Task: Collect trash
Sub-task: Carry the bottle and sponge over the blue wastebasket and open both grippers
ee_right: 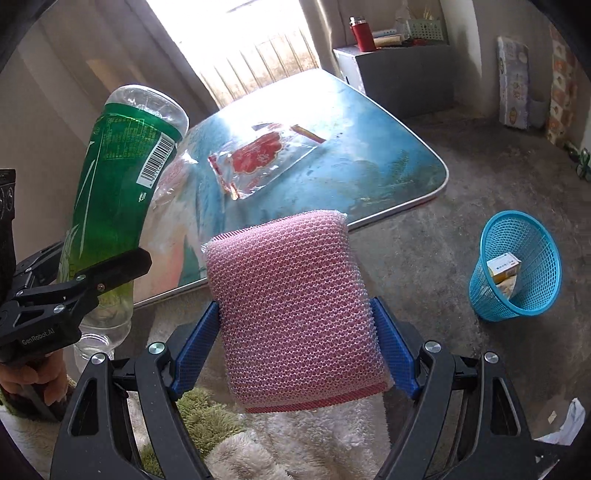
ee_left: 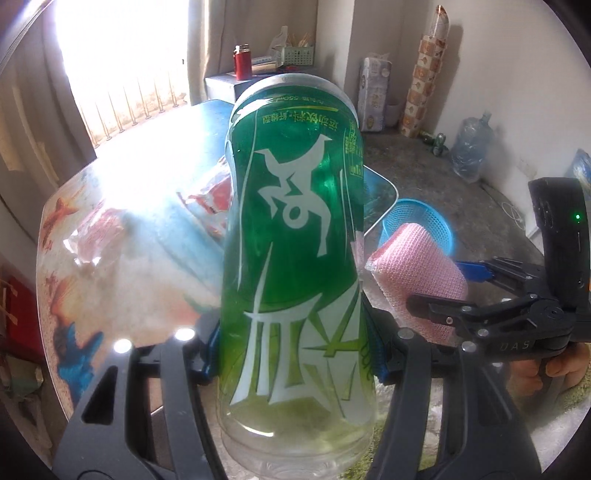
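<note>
Two pieces of rubbish are seen held above a blue-topped table (ee_right: 369, 147), one in each hand-held gripper. The left gripper (ee_left: 295, 354) is shown with its blue-padded jaws pinching a green-labelled plastic bottle (ee_left: 291, 236), which fills the centre of the left wrist view and stands nearly upright, its clear base nearest the lens. In the right wrist view the same bottle (ee_right: 110, 192) is seen at the left of the frame, leaning to the right, with a barcode on its label and the left gripper's black finger across its lower part.

The right gripper (ee_right: 295, 343) is shown with its jaws spread wide and pressed against both sides of a pink bubble-wrap pad (ee_right: 291, 306), which is held at the lower centre of that frame. The pad (ee_left: 417, 280) is also visible right of centre in the left wrist view, just beside the bottle.

A blue mesh basket (ee_right: 517, 266) is seen on the grey floor at the right of the right wrist frame, tilted on its side, well apart from both grippers, with a small carton (ee_right: 504, 273) lying inside it. A clear plastic bag with red print (ee_right: 258, 162) is left lying flat on the table near the frame's centre. A red flask (ee_right: 362, 33) is seen on a cabinet at the upper right, beside a bright window. Part of a hand (ee_right: 22, 384) is visible at the lower left edge.
</note>
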Tool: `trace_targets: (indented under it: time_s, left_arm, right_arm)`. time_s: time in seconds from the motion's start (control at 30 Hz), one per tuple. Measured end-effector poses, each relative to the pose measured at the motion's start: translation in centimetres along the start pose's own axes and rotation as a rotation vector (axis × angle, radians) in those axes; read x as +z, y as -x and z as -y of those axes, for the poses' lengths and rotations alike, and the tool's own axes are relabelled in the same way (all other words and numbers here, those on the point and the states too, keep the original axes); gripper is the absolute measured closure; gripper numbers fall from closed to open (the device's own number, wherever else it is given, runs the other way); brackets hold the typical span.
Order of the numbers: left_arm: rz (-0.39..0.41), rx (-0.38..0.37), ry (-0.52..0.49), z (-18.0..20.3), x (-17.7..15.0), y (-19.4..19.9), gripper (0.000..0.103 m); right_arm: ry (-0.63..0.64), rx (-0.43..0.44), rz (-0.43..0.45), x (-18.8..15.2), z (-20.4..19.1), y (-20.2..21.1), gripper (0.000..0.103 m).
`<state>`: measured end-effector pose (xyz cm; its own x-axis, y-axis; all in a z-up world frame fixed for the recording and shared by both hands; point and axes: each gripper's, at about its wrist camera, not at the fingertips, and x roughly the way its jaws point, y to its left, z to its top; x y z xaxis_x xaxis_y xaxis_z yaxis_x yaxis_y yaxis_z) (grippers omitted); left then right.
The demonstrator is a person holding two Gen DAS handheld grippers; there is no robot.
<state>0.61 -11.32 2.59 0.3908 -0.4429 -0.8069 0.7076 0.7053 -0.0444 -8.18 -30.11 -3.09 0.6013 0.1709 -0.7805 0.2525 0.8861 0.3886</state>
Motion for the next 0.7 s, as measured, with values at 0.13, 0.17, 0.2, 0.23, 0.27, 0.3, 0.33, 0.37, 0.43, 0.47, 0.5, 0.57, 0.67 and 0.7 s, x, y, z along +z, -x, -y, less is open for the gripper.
trace_targets:
  time_s: [0.13,0.17,0.2,0.23,0.27,0.3,0.33,0.37,0.43,0.47,0.5,0.57,0.67,0.7]
  left_arm:
    - [-0.015,-0.096,-0.075,3.6,2.5,-1.7,0.046]
    - [-0.016,-0.122,-0.091,4.5,3.2,-2.2,0.046]
    - [-0.019,-0.148,-0.105,5.6,3.9,-2.8,0.046]
    - [-0.023,-0.176,-0.117,6.6,4.7,-3.4,0.046]
    - [-0.028,-0.207,-0.128,7.7,5.6,-4.2,0.046]
    - [-0.035,-0.238,-0.137,8.7,6.5,-5.0,0.046]
    - [-0.044,-0.270,-0.143,10.0,7.3,-5.9,0.046]
    - [-0.057,-0.305,-0.147,11.1,8.2,-6.9,0.046]
    - [-0.095,-0.381,-0.138,13.2,10.0,-9.5,0.046]
    - [-0.127,-0.420,-0.121,14.2,10.9,-11.2,0.046]
    - [-0.163,-0.460,-0.097,15.0,11.7,-13.0,0.046]
    - [-0.239,-0.516,-0.047,16.8,13.0,-17.2,0.046]
    - [-0.312,-0.536,-0.018,19.4,13.8,-23.0,0.046]
    - [-0.330,-0.526,-0.014,20.3,14.0,-24.9,0.047]
  right_arm:
    - [-0.169,-0.055,0.044,-1.2,6.3,1.8,0.024]
    - [-0.210,-0.072,0.054,-1.5,8.0,2.4,0.024]
    - [-0.253,-0.090,0.064,-1.8,9.7,3.0,0.024]
    - [-0.297,-0.109,0.072,-2.1,11.5,3.4,0.024]
    - [-0.342,-0.124,0.080,-2.4,13.4,3.8,0.024]
    - [-0.386,-0.137,0.088,-2.6,15.1,4.3,0.024]
    - [-0.431,-0.149,0.098,-3.0,16.7,4.7,0.024]
    - [-0.475,-0.157,0.108,-3.2,18.3,5.0,0.024]
    - [-0.552,-0.177,0.129,-3.4,21.3,5.4,0.024]
    - [-0.589,-0.187,0.139,-3.5,22.7,5.4,0.024]
    - [-0.622,-0.191,0.147,-3.5,24.0,5.3,0.024]
    - [-0.690,-0.195,0.164,-3.3,26.6,4.7,0.024]
    - [-0.783,-0.194,0.163,-2.5,30.4,2.6,0.024]
    - [-0.804,-0.196,0.155,-2.1,31.6,1.7,0.024]
